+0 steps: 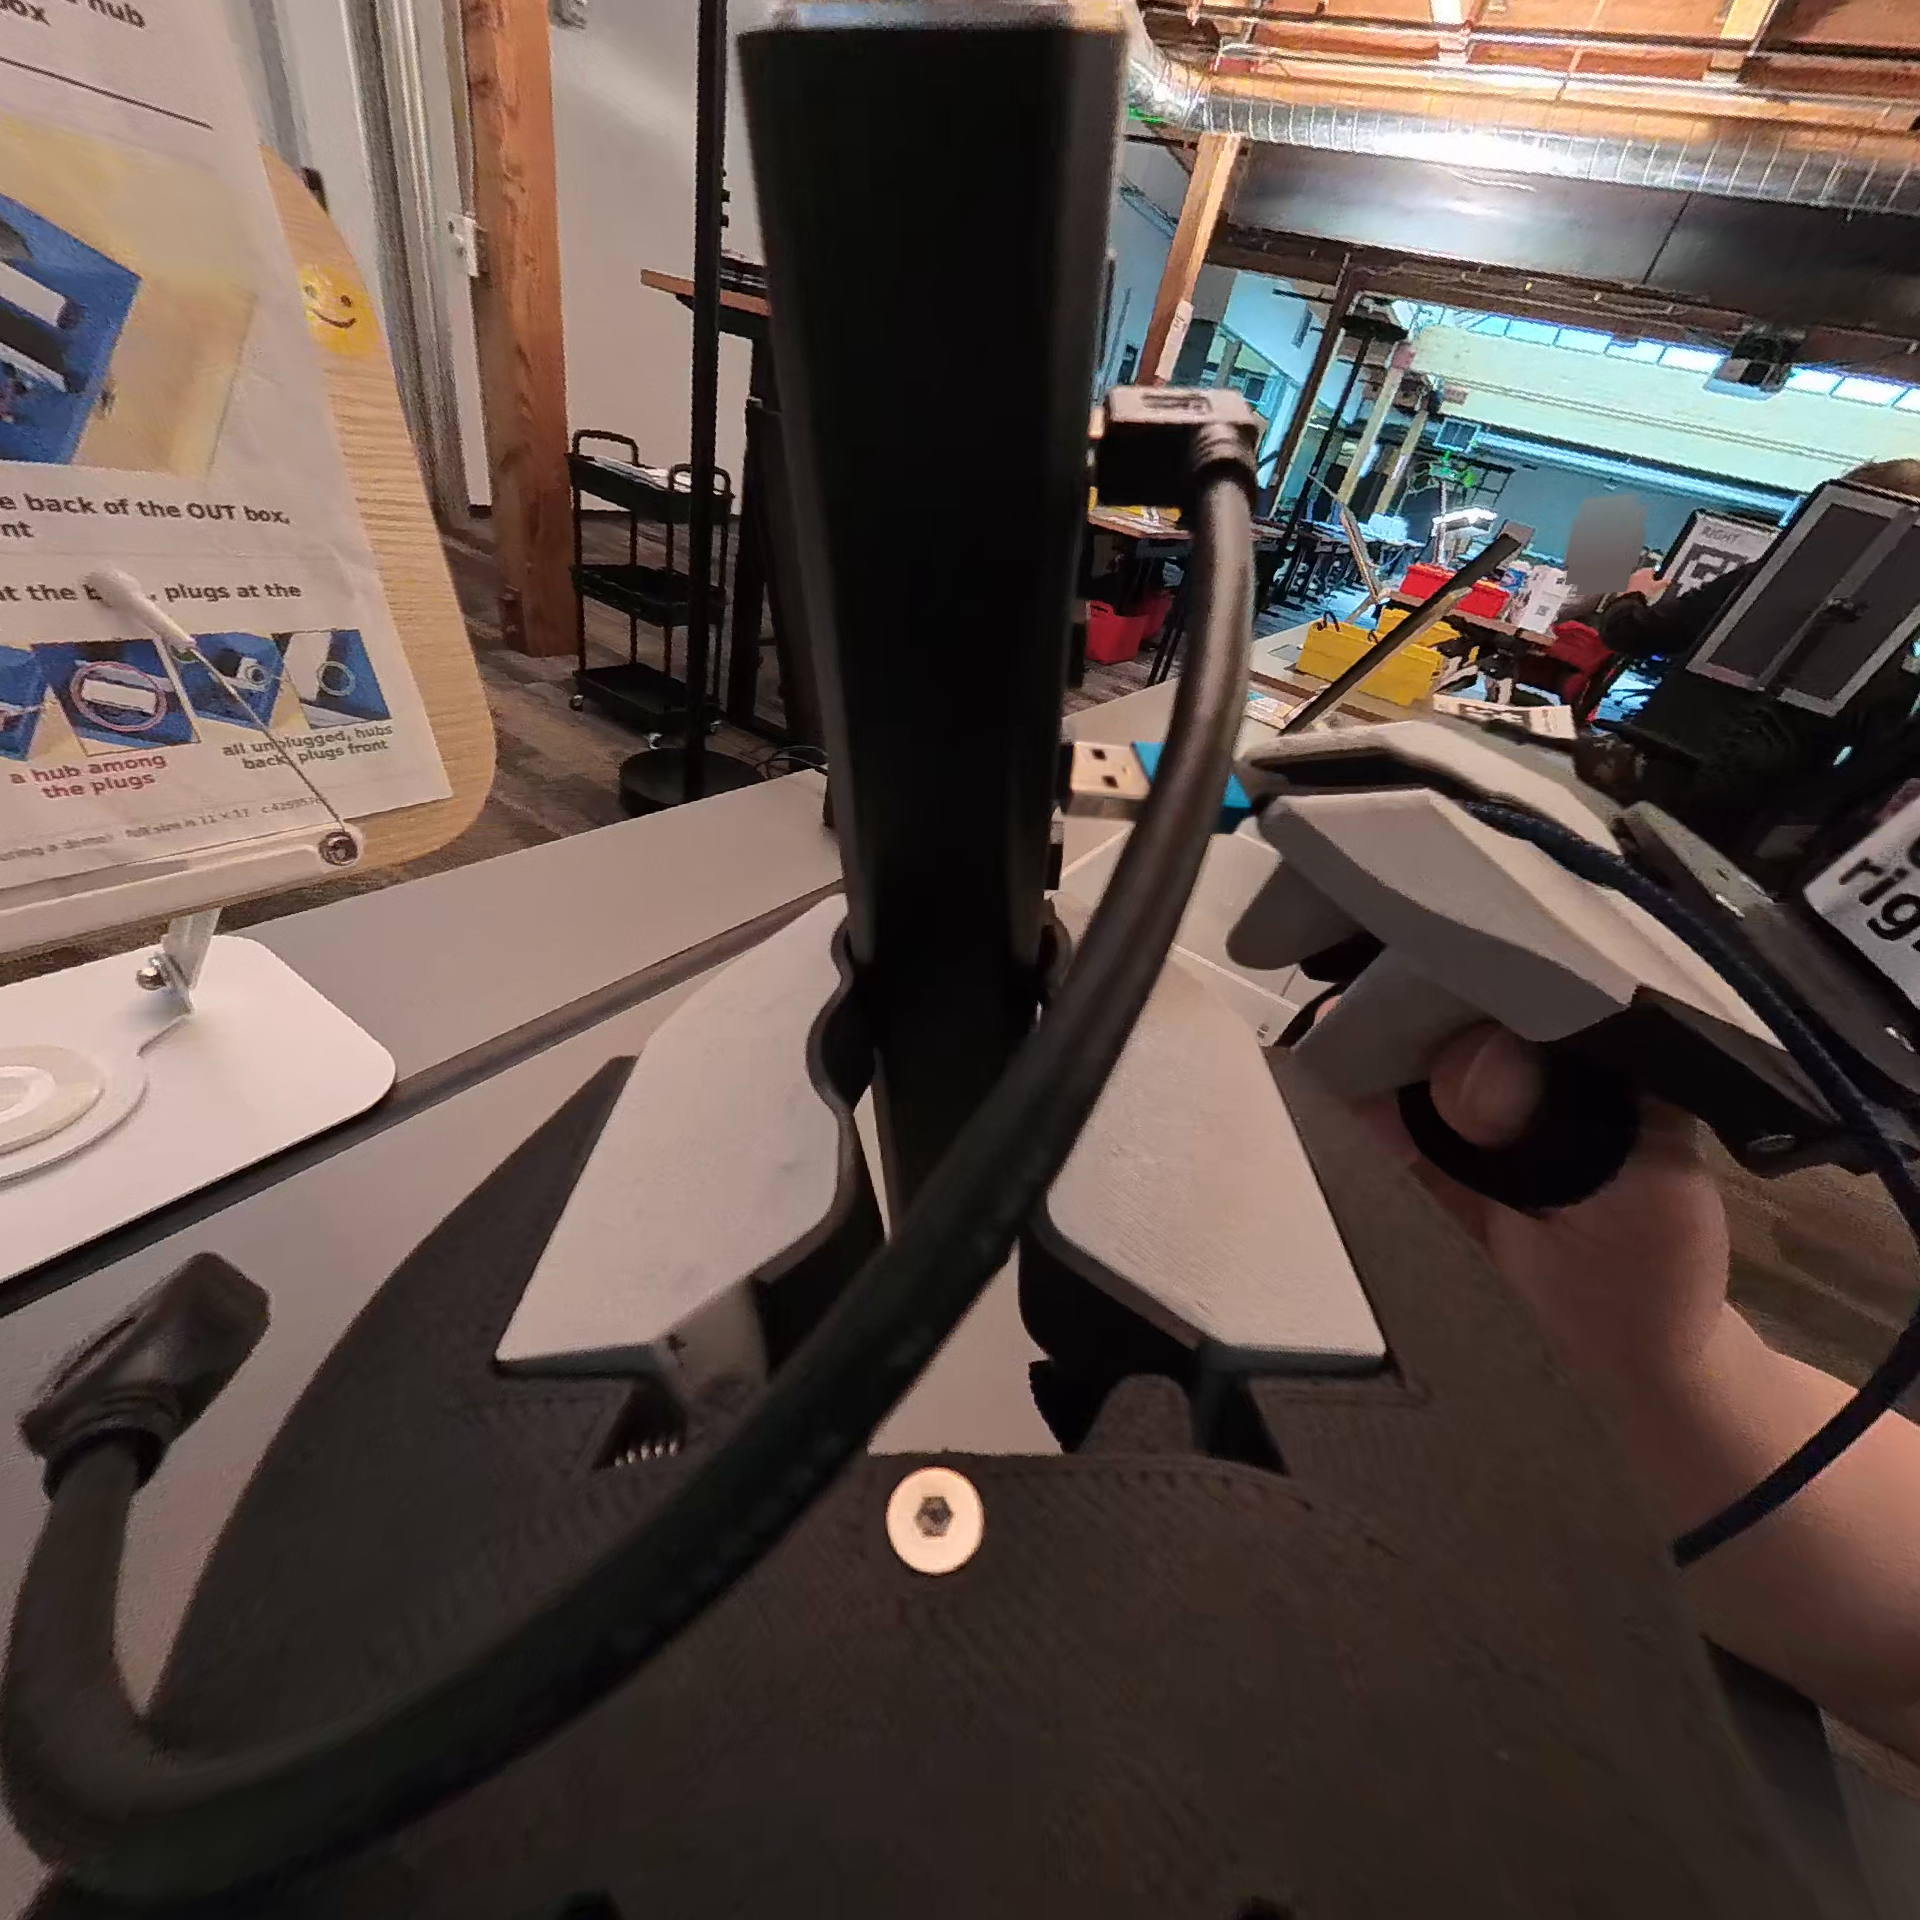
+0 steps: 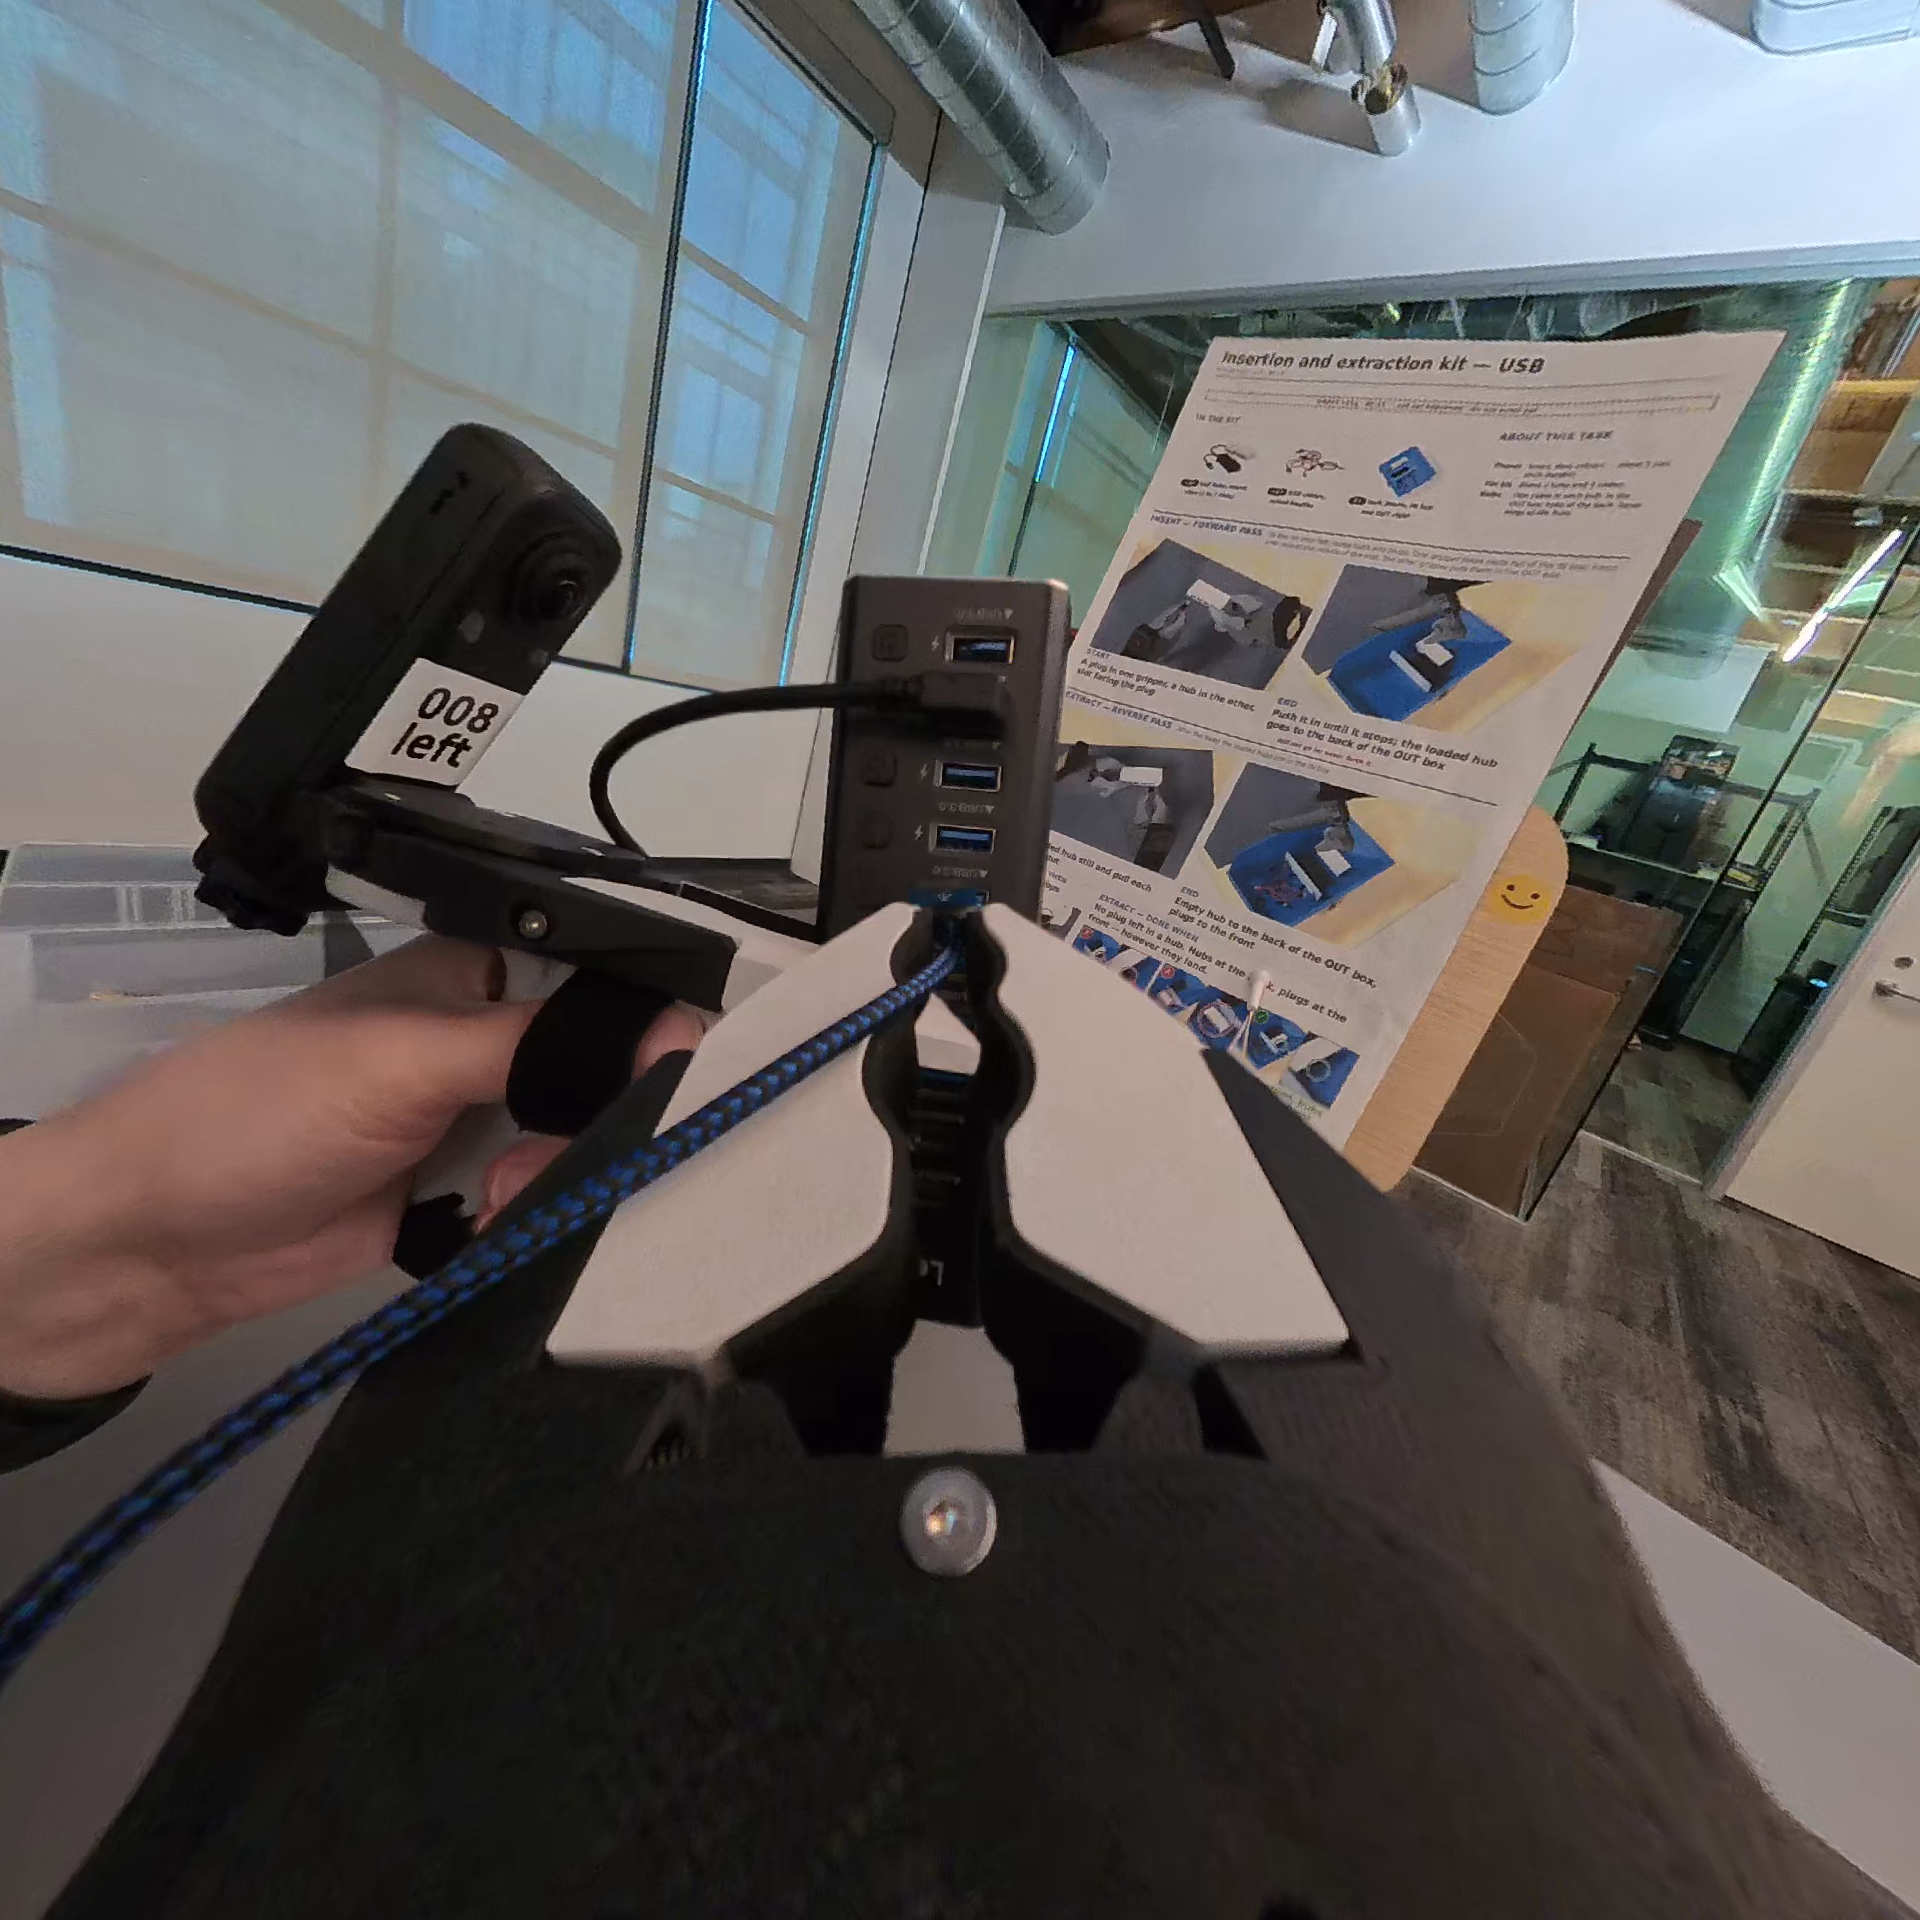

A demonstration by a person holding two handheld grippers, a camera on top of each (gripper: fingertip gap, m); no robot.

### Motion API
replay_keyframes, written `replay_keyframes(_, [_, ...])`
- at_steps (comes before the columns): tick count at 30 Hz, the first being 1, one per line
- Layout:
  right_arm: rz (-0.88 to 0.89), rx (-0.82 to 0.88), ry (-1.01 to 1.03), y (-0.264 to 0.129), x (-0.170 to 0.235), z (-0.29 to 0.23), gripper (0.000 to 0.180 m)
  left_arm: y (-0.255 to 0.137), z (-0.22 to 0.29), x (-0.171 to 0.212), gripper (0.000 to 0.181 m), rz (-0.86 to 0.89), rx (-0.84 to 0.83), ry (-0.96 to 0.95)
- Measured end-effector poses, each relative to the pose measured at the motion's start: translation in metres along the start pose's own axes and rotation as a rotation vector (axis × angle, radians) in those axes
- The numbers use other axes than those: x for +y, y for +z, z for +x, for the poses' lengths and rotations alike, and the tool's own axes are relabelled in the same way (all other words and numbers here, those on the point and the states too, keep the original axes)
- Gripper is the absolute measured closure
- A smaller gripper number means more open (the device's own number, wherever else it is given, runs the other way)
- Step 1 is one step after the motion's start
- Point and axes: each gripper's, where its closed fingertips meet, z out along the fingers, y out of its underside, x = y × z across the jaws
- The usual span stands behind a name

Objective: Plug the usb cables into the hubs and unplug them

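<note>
My left gripper (image 1: 945,956) is shut on a black USB hub (image 1: 935,520) and holds it upright above the table. A black plug (image 1: 1174,436) sits in a port on the hub's right side, and its black cable (image 1: 1039,1122) loops down to the lower left. My right gripper (image 2: 948,920) is shut on a blue USB plug (image 2: 945,899) with a braided blue-black cable (image 2: 623,1153). In the left wrist view the blue plug (image 1: 1117,779) points its metal tip at the hub's right side, just short of it. The right wrist view shows the hub (image 2: 945,748) with several blue ports and the black plug (image 2: 961,696).
A printed instruction sheet (image 1: 156,468) stands on a wooden board with a white base (image 1: 208,1039) at the left of the grey table (image 1: 520,935). It also shows in the right wrist view (image 2: 1403,675). A clear bin (image 2: 94,904) sits behind. A person sits far back (image 1: 1642,613). My right fingertips sit around 5 cm from my left ones.
</note>
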Motion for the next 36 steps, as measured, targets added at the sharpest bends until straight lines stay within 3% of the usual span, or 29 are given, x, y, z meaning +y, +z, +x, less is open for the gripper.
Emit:
replay_keyframes(15, [0.050, 0.039, 0.023, -0.007, -0.012, 0.003, 0.174, -0.004, 0.013, -0.015, 0.153, 0.101, -0.050, 0.070])
replay_keyframes(23, [0.059, 0.024, 0.075, -0.008, -0.014, 0.000, 0.174, -0.009, 0.010, -0.021, 0.154, 0.116, -0.234, 0.359])
replay_keyframes(36, [0.094, -0.036, 0.094, -0.014, -0.028, -0.005, 0.173, -0.017, 0.028, -0.031, 0.151, 0.176, -0.202, 0.514])
